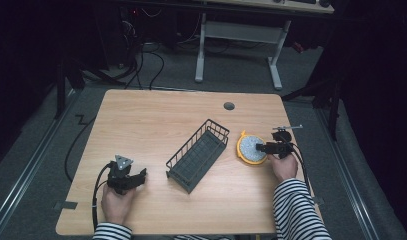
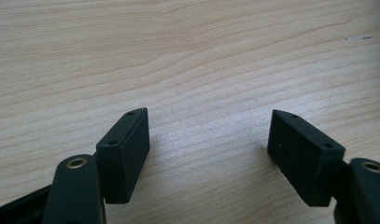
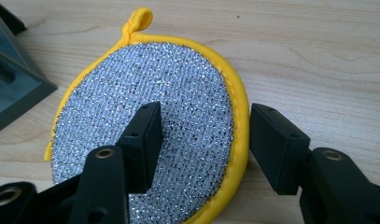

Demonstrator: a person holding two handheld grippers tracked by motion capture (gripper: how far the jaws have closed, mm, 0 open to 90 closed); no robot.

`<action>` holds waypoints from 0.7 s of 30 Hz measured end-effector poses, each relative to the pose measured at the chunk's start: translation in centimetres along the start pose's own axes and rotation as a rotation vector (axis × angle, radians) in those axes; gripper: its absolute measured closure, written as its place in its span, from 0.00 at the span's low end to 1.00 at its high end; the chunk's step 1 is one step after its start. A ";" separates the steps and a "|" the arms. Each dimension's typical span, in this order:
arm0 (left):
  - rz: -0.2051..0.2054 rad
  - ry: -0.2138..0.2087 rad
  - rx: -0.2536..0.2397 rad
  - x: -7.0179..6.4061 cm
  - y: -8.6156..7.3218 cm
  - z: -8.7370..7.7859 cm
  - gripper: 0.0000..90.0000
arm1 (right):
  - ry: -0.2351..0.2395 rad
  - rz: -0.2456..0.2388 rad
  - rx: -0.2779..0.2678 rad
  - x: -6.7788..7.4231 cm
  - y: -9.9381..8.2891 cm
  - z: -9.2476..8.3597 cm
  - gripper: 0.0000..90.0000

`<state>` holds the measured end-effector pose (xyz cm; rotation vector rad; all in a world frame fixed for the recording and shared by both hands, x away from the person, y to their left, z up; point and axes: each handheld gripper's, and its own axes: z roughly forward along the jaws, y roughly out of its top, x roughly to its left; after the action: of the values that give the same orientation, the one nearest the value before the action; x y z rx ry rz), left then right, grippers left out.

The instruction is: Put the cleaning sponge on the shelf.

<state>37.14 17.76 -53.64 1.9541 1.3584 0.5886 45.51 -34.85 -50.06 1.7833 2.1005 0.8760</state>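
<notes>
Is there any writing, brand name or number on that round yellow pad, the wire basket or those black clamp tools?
None that can be read.
Scrubbing pad: silver mesh face, yellow rim, no label.
Wire basket: plain dark wire, no tag.
Left gripper and right gripper: black jaws with screw holes, no markings.
Table: bare wood grain, no print.

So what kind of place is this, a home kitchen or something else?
Probably a lab or recording workspace, not a kitchen: a bare wooden table on grey carpet, cables trailing across the floor behind it, another desk's white frame beyond, and dark surroundings.
</notes>
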 end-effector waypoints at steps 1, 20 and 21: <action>0.000 0.000 0.000 0.0 0.0 0.0 0.34 | 0.003 -0.001 0.004 0.0 0.0 0.1 0.53; -0.001 0.002 0.000 0.0 0.0 0.0 0.34 | 0.116 0.000 0.026 -0.2 0.1 0.0 0.88; -0.001 0.002 0.000 0.0 0.0 0.0 0.34 | 0.114 -0.008 0.021 -0.1 0.1 0.0 0.88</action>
<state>37.13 17.74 -53.63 1.9535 1.3602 0.5898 45.56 -34.94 -49.99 1.7727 2.1923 0.9783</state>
